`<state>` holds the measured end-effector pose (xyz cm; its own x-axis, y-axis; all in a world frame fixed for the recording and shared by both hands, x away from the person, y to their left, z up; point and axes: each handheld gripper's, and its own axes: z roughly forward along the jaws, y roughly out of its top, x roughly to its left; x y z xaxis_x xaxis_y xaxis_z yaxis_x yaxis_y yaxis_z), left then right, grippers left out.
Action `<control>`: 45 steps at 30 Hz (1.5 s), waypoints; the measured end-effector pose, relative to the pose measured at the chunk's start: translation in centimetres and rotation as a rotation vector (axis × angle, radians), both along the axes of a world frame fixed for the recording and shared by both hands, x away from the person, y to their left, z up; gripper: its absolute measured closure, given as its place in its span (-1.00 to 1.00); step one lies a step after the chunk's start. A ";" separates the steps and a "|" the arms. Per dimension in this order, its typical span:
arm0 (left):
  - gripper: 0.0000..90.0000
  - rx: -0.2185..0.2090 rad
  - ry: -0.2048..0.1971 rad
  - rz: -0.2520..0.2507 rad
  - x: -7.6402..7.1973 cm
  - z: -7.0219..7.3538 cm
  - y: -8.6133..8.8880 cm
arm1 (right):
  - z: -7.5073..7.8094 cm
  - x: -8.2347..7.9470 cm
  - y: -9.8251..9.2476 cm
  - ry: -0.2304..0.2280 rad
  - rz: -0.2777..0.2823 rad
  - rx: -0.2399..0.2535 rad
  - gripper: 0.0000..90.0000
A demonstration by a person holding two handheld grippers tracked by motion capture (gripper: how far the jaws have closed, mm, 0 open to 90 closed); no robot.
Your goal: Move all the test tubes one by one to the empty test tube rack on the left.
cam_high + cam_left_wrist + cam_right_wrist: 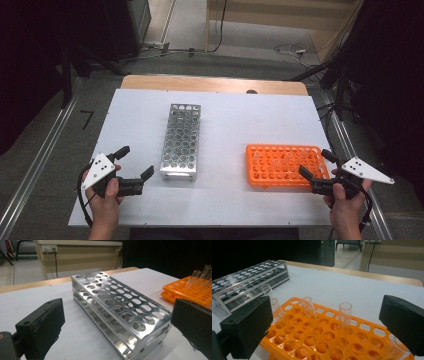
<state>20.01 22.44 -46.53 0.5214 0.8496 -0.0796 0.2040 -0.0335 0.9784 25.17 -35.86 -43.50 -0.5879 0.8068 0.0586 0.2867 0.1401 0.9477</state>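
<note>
The left gripper rests just beside the empty metal rack, jaws spread wide and holding nothing; the right gripper sits at the orange rack, equally open and empty, probably lined up to pick out one of the glass tubes standing there.

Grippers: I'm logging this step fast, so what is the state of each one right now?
Left gripper: open, holding nothing, beside the metal rack.
Right gripper: open, holding nothing, at the orange rack.
</note>
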 end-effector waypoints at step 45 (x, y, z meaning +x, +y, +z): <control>-1.00 -0.003 0.009 -0.019 0.1 -0.1 -0.2 | -3.7 1.9 -4.3 0.275 -0.151 0.003 0.28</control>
<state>20.08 22.29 -46.61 0.5365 0.8394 -0.0872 0.2121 -0.0341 0.9767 27.09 -40.19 -47.21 -0.4233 0.8832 0.2017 0.5496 0.0734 0.8322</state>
